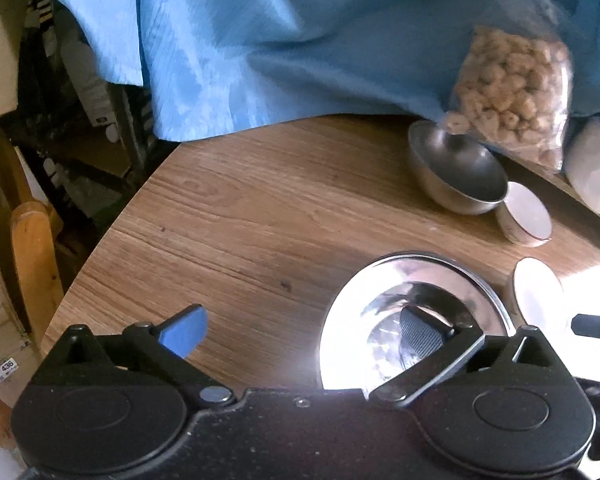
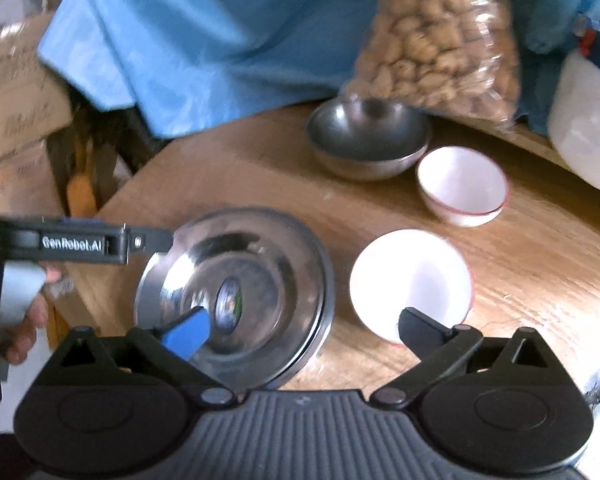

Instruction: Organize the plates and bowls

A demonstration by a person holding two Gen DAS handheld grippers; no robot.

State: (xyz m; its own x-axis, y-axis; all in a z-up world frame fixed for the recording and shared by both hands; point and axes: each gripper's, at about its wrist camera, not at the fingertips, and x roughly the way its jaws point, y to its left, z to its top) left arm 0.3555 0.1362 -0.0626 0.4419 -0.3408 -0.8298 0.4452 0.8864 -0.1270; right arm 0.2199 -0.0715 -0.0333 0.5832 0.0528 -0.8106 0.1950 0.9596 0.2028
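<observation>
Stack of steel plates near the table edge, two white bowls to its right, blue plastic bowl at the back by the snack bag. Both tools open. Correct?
One thing is off: the back bowl is bare steel, not blue plastic; the right wrist view shows it. The blue behind it is a cloth. The rest stands: steel plates, two white bowls, snack bag, left tool and right tool open.

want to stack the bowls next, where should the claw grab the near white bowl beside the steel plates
Grip the near white bowl by its rim, coming down from above with one finger inside and one outside. It sits upright, mouth open, and its near edge lies clear of the steel plates, between the open right claw fingers.
</observation>
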